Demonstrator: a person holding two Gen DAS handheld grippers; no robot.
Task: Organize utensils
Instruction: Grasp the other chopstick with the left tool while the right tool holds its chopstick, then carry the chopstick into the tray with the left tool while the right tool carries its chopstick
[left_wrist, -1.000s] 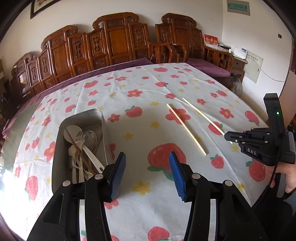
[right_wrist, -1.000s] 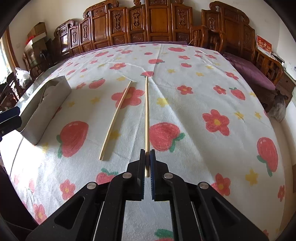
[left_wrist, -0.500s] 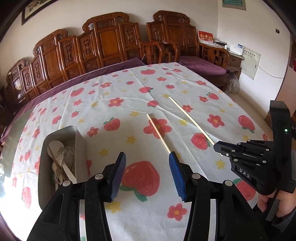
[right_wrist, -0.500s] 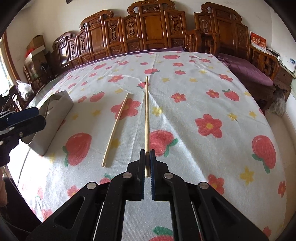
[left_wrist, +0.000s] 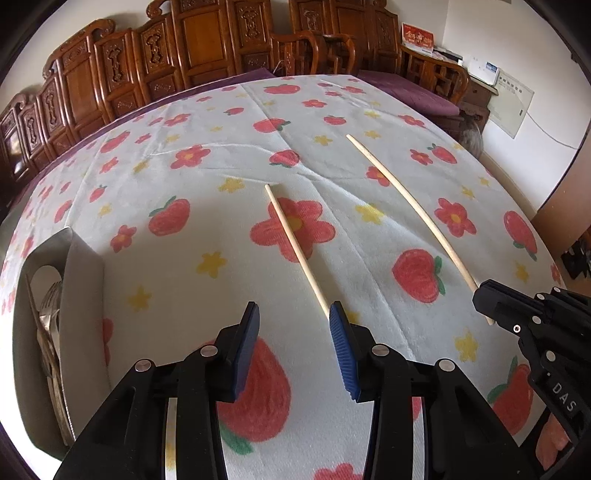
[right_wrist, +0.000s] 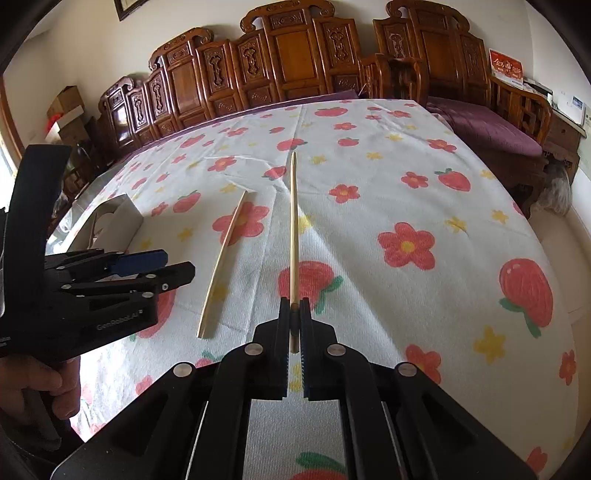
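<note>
Chopsticks were the matter at hand: two long, pale wooden sticks on a desk (left_wrist: 207, 177) draped in a white cloth printed with red strawberries, red flowers and yellow stars. The right tool (right_wrist: 294, 332) was clamped shut on the thick end of one chopstick (right_wrist: 293, 229), its blue-padded fingers pressed against the wood, and the stick ran straight forward from the grip with its tapered tip pointing toward the far side of the desk. In the left wrist view that same tool (left_wrist: 491, 295) entered from the right edge, the held chopstick (left_wrist: 406, 199) slanting up and away from it.

The second pale wooden chopstick (left_wrist: 295, 251) lay flat on the cloth across a large red flower, just beside the held one and roughly parallel to it. The left tool (left_wrist: 291, 314) hovered with its fingers spread wide, the right blue pad (left_wrist: 341, 350) just next to the near end of that loose chopstick; whether it touched could not be told.

A grey rectangular metal container (left_wrist: 83, 288) stood at the left of the desk, with silver forks (left_wrist: 51, 306) inside. Carved dark wooden chairs (right_wrist: 288, 66) lined the far edge of the desk.
</note>
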